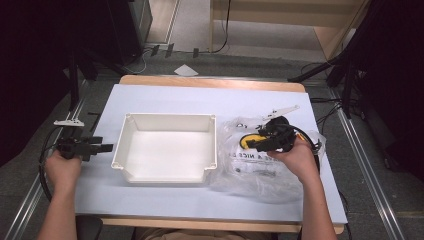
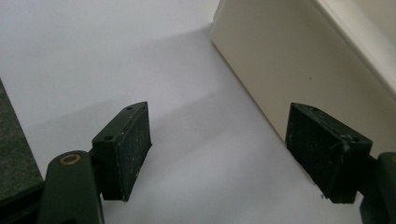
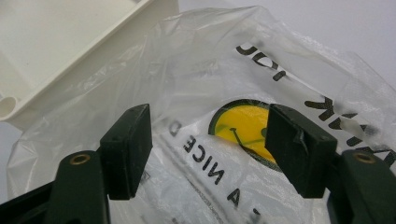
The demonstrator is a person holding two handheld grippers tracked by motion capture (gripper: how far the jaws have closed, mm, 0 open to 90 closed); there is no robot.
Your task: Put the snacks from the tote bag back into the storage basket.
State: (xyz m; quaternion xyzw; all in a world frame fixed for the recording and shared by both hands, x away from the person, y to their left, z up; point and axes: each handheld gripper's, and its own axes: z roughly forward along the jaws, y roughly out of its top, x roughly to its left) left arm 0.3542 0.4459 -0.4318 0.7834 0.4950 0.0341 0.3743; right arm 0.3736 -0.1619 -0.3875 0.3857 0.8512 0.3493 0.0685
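Plastic bag [image 3: 224, 140], thin, limp and slippery, lies on the table just right of the white tray [image 1: 165, 147]; right gripper [image 3: 210, 144] hovers wide open and empty above it, best pinching a raised crease.

Left hand-held gripper [image 1: 106, 147], right hand-held gripper [image 1: 255, 143] — black bodies, blocky black jaws, brass screws, trailing black cables — bare forearms.

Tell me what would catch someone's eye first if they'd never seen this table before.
Probably the yellow smiley face printed on the clear plastic bag, which lies crumpled at the table's right, with the right tool open just above it. Next, the big empty white tray sits in the middle, and the left tool waits open beside its left wall.
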